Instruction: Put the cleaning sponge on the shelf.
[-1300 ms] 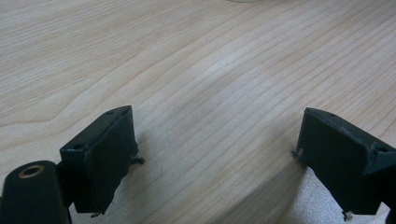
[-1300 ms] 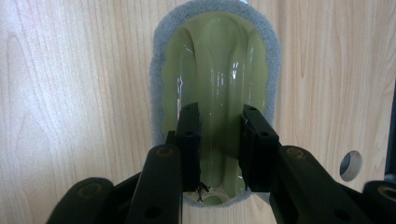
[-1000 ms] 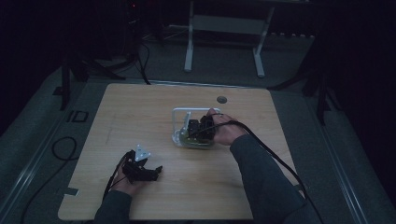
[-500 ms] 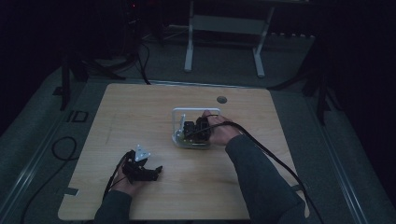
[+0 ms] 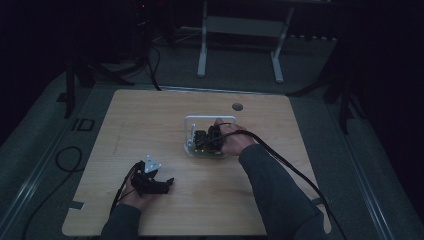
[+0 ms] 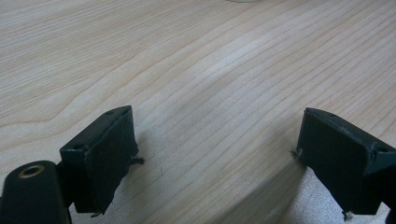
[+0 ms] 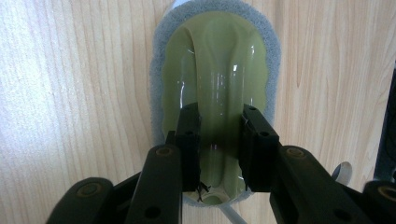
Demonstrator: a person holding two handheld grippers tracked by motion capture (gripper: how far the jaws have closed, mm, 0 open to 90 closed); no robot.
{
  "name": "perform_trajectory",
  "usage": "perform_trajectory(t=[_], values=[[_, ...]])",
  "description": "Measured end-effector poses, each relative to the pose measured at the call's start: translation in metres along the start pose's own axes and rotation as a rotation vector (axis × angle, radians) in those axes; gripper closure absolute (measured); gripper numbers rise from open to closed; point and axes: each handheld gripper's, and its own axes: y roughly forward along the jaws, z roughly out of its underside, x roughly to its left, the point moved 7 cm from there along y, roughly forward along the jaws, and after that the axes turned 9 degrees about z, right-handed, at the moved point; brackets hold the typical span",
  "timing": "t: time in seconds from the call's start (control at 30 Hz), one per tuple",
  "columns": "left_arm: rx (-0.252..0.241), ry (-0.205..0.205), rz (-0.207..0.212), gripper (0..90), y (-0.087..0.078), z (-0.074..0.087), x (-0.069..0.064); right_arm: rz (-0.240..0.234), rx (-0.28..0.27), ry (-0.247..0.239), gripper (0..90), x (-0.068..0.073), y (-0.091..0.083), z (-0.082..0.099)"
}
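Note:
A green plastic-topped scrubber with a grey-blue sponge rim lies flat on the wooden table. My right gripper is shut on the raised ridge along its green top. In the high view the right gripper sits inside a white frame near the table's middle, and a green edge of the scrubber shows below it. My left gripper rests low near the front left, open; its jaws stand wide apart over bare wood with nothing between them.
A round dark grommet sits in the table behind the white frame. Cables trail from both grippers across the table. A grey metal stand rises on the floor beyond the far edge. The room is dim.
The right hand has shifted slightly left within the white frame. The left gripper has stayed in place.

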Motion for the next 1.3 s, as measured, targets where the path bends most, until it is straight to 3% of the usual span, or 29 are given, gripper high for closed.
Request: perform_trajectory(t=[0.43, 0.77, 0.9, 1.1, 1.3], values=[[0.0, 0.0, 0.0, 11.8, 0.0, 0.0, 0.0, 0.009, 0.007, 0.004, 71.6, -0.002, 0.007, -0.001], [0.002, 0.002, 0.001, 11.8, 0.0, 0.0, 0.0, 0.08, 0.013, -0.017, 72.0, -0.004, 0.015, -0.001], [0.002, 0.002, 0.0, 11.8, 0.0, 0.0, 0.0, 0.084, 0.012, -0.012, 71.6, -0.005, 0.017, 0.0], [0.002, 0.002, 0.0, 11.8, 0.0, 0.0, 0.0, 0.076, 0.011, 0.007, 58.1, -0.006, 0.015, 0.001], [-0.003, -0.002, 0.0, 11.8, 0.0, 0.0, 0.0, 0.083, -0.036, 0.039, 54.7, -0.008, 0.003, 0.0]])
